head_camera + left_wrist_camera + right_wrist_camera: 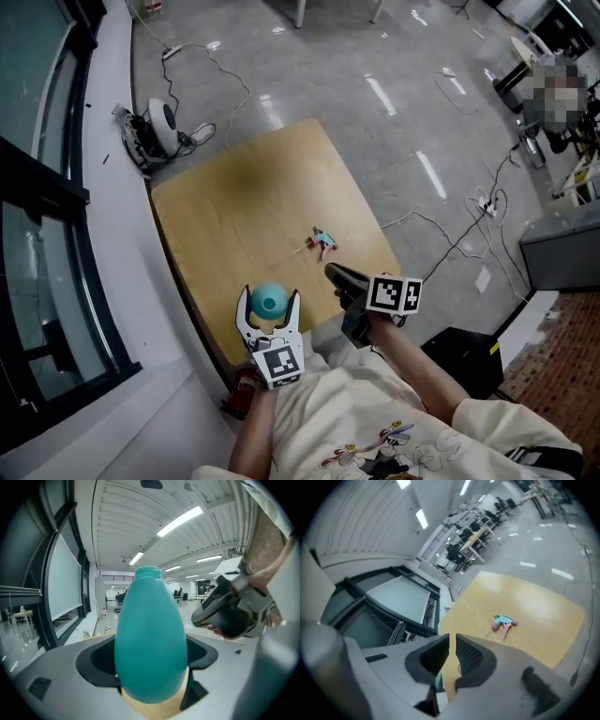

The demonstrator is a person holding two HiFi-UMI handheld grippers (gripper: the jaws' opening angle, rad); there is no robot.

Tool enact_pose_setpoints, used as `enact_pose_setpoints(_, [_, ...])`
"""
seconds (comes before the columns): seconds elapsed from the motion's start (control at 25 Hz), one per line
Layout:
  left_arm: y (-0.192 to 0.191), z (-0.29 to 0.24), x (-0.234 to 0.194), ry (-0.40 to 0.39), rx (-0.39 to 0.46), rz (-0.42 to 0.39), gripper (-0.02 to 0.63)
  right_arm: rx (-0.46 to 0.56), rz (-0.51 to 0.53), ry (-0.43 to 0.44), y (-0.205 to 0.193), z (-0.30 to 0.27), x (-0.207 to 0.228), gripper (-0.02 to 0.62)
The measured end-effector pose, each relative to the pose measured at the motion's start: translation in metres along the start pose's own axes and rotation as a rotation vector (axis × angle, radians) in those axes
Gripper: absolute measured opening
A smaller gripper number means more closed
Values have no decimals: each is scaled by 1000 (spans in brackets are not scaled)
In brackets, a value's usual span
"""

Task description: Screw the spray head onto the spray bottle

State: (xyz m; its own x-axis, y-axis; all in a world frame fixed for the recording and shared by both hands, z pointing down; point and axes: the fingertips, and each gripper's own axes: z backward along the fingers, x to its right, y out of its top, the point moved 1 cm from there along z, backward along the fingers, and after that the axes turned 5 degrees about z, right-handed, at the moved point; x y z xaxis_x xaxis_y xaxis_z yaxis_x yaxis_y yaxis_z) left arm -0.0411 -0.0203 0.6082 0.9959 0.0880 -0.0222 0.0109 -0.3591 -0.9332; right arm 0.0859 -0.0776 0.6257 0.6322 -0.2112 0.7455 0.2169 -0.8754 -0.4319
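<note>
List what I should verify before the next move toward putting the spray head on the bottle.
1. Grip: the left gripper has its fingers clamped on the spray bottle: ok.
2. Pose: bottle upright, neck uncapped: ok.
3. Access: the spray head lies alone on the table, touching neither gripper: ok.
4. Readiness: the right gripper is open for the pick: not ok, fingers together and empty.
5. Threads undamaged: cannot tell.
</note>
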Motion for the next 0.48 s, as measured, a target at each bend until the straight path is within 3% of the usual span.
enact_pose_setpoints(0.28, [8, -12, -8, -43, -12, -59, 416, 38, -684, -114, 6, -82, 78, 82])
enact_pose_setpoints(0.48, [11, -28, -17, -19, -25, -59, 414, 49, -946, -245, -1, -111, 121, 110])
